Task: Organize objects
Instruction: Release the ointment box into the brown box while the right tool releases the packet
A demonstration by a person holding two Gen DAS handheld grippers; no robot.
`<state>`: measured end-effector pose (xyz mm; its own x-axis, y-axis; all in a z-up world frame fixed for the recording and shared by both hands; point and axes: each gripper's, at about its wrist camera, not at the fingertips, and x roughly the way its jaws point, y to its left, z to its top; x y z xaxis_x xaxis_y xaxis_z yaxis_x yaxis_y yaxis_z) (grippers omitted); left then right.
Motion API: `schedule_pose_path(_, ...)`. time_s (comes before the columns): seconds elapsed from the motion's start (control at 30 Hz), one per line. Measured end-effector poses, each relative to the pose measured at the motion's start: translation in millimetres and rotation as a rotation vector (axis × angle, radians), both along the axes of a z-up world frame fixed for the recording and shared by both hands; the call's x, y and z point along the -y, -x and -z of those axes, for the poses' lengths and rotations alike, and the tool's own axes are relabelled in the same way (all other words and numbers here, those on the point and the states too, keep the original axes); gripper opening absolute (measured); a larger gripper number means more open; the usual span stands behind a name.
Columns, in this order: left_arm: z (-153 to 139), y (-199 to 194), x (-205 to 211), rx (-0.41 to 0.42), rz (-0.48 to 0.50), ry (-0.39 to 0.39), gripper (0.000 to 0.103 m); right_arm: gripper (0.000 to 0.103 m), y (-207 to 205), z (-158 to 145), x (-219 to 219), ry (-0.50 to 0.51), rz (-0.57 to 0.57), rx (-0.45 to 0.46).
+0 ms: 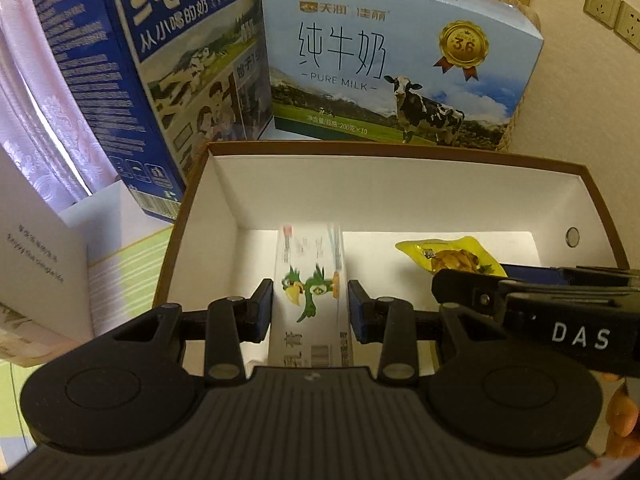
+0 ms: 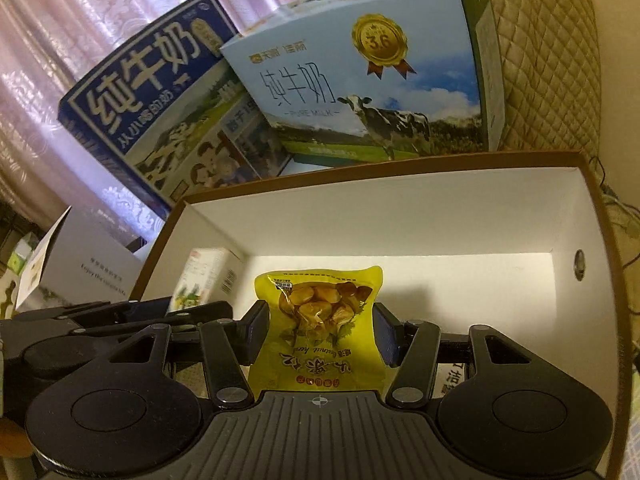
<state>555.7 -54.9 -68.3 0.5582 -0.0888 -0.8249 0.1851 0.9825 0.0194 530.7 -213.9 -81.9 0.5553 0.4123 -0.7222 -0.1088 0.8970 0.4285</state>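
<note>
Both tongs, left [image 1: 310,306] and right [image 2: 320,334], were seen spread apart inside the box [image 1: 400,200], carton [image 1: 310,280] and pouch [image 2: 320,312] judged just deposited; withdrawal was needed next.

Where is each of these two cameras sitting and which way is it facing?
Left wrist: rides the left claw, looking forward and down into the open box; its pads flank a white carton; the right claw intrudes.
Right wrist: rides the right claw, same direction, pads flanking a yellow pouch; the left claw shows.
Shared: box, carton, pouch, both milk cases behind.
</note>
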Motion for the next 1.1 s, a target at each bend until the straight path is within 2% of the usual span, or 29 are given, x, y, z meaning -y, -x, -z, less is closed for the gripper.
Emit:
schedule_pose_path(0.1, 1.5, -3.5, -3.1, 0.002, 0.001, 0.006, 0.042, 0.053, -4.2, 3.9, 0.5, -0.018, 0.014, -0.012)
schedule_pose_path(0.33, 3.4, -1.2, -16.5, -0.003, -0.012, -0.001, 0.049, 0.058, -8.6, 9.5, -0.9, -0.065, 0.025, -0.060)
schedule_pose_path(0.43, -0.3, 4.0, -20.7, 0.007, -0.016, -0.002, 0.056, 0.060, -5.3, 4.5, -3.0, -0.039, 0.007, -0.036)
schedule_pose_path(0.57, -6.9, 12.9, -24.0, 0.013, -0.016, 0.002, 0.062, 0.070, 0.7, -3.4, -2.4, -0.023, -0.022, -0.016)
schedule_pose_path(0.83, -24.2, 44.1, -28.6, 0.031, -0.019, 0.019, 0.074, 0.072, 34.1, -25.0, 9.4, 0.052, -0.064, 0.035)
schedule_pose_path(1.1, -47.6, 82.6, -30.5, 0.067, -0.035, 0.036, 0.076, 0.073, 83.7, -42.8, 22.6, 0.106, -0.095, 0.084)
